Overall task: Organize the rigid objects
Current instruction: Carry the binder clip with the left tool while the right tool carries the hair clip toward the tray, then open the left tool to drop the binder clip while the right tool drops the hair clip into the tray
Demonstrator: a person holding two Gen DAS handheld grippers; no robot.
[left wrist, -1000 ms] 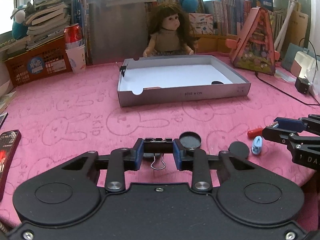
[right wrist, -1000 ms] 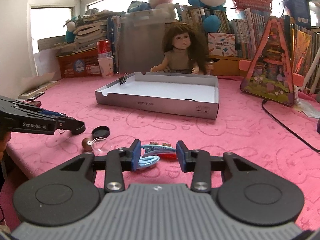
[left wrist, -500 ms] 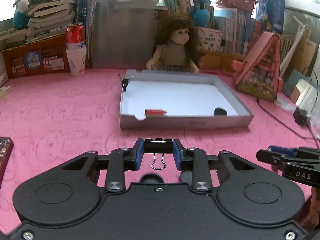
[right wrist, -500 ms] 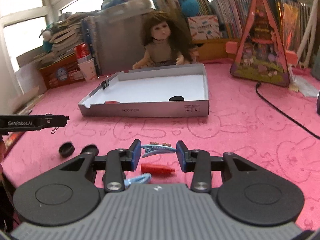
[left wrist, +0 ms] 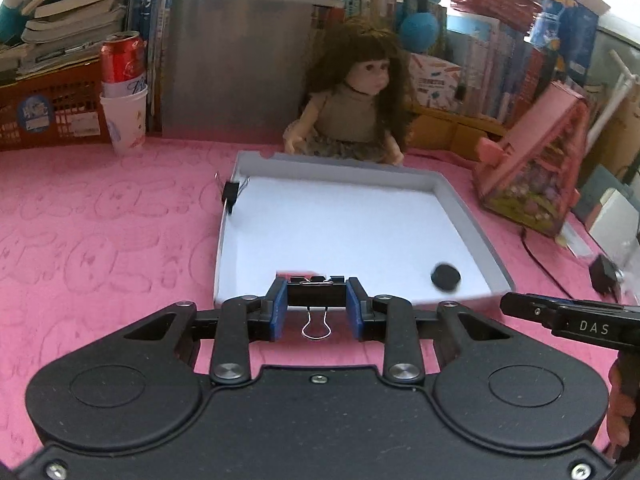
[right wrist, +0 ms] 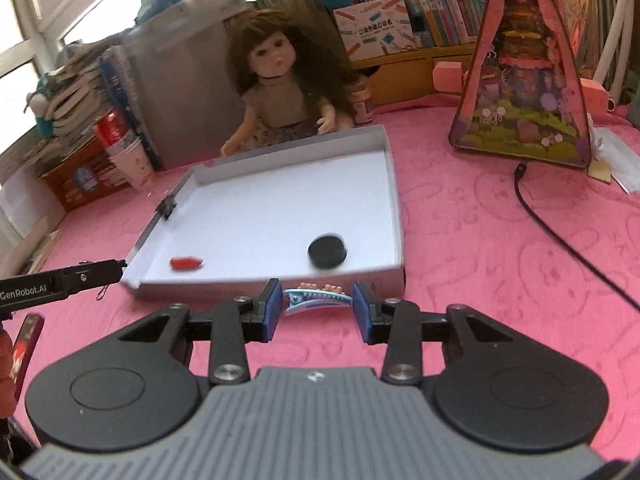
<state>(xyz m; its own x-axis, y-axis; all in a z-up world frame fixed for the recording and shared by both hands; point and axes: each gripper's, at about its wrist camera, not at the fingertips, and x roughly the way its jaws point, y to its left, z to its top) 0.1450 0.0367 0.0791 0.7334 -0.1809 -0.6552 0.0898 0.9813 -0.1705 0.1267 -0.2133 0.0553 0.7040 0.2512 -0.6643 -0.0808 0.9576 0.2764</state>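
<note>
My left gripper [left wrist: 317,304] is shut on a black binder clip [left wrist: 317,290], its wire loop hanging down, held just in front of the near wall of the grey box lid [left wrist: 460,204]. My right gripper [right wrist: 316,304] is shut on a blue hair clip [right wrist: 316,299], also at the lid's near wall [right wrist: 394,184]. Inside the lid lie a black round cap [right wrist: 327,251] and a small red piece [right wrist: 186,263]. Another black binder clip [left wrist: 231,194] is clamped on the lid's left wall. The left gripper's arm [right wrist: 60,282] shows at the left of the right wrist view.
A doll [left wrist: 356,96] sits behind the lid. A pink triangular toy house [right wrist: 520,76] stands at the right with a black cable [right wrist: 560,232] on the pink cloth. A red can in a paper cup [left wrist: 124,96], an orange crate and books line the back.
Both grippers have risen and moved forward to the box lid, carrying the binder clip and the hair clip. The loose items on the cloth have dropped out of view.
</note>
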